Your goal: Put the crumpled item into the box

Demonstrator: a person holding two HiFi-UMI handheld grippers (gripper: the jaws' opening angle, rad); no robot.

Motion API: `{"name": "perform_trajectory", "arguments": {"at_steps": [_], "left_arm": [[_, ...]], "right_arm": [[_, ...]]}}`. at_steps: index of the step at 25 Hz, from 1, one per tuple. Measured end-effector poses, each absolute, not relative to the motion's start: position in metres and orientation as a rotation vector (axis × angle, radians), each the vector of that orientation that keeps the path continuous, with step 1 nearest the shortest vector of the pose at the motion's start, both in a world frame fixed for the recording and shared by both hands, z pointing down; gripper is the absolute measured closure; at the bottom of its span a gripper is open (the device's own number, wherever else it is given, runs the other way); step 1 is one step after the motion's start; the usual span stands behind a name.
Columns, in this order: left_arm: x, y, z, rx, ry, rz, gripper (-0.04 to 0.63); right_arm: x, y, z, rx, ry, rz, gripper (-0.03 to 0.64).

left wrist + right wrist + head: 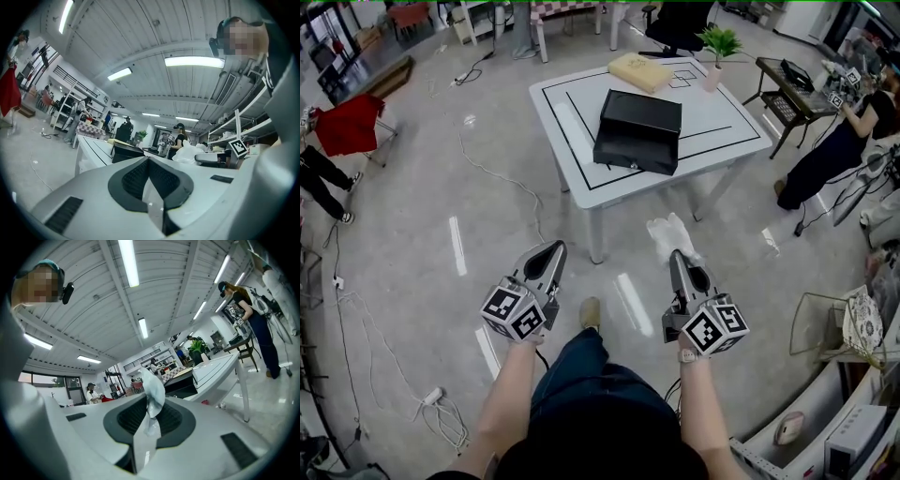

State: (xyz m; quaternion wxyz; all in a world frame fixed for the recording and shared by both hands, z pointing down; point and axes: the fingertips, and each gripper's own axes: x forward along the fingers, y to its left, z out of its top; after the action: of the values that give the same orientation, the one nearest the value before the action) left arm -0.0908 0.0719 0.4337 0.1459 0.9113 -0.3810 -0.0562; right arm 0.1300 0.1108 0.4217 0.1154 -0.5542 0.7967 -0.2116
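- The head view alone gives the layout. A white table (581, 122) stands ahead of the person with the black box (639, 131) on it. A tan flat package (639, 70) and a potted plant (719, 45) sit at the far edge.
- The same view places the crumpled item (672, 232), white, at the tip of the right gripper (678, 255). It is over the floor (487, 187), short of the table's near edge and well apart from the box.
- The right gripper view supplies what the head view cannot. The jaws are drawn nearly together and pinch the crumpled item, which stands up from between the pads. The box and table appear beyond it.
- The left gripper (551, 253) shows from above only as a tapered nose. The left gripper view shows its jaws closed against each other with nothing between them.
- The left gripper view also takes in the right gripper off to its right, with the white item at its tip.
- Pose: the left forearm (502, 394) and right forearm (698, 403) reach forward from the body. The grippers are held level, side by side and apart, both pointing towards the table.
- A bystander (839, 141) in dark clothing is at the right, seen in the head view.
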Motion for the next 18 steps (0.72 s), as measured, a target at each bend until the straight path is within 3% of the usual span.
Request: {"name": "perform_trajectory", "arguments": {"at_steps": [18], "left_arm": [[-0.059, -0.037, 0.44, 2.627, -1.021, -0.145, 0.595]], "right_arm": [[0.157, 0.018, 0.428, -1.695, 2.29, -0.654, 0.562]]}}
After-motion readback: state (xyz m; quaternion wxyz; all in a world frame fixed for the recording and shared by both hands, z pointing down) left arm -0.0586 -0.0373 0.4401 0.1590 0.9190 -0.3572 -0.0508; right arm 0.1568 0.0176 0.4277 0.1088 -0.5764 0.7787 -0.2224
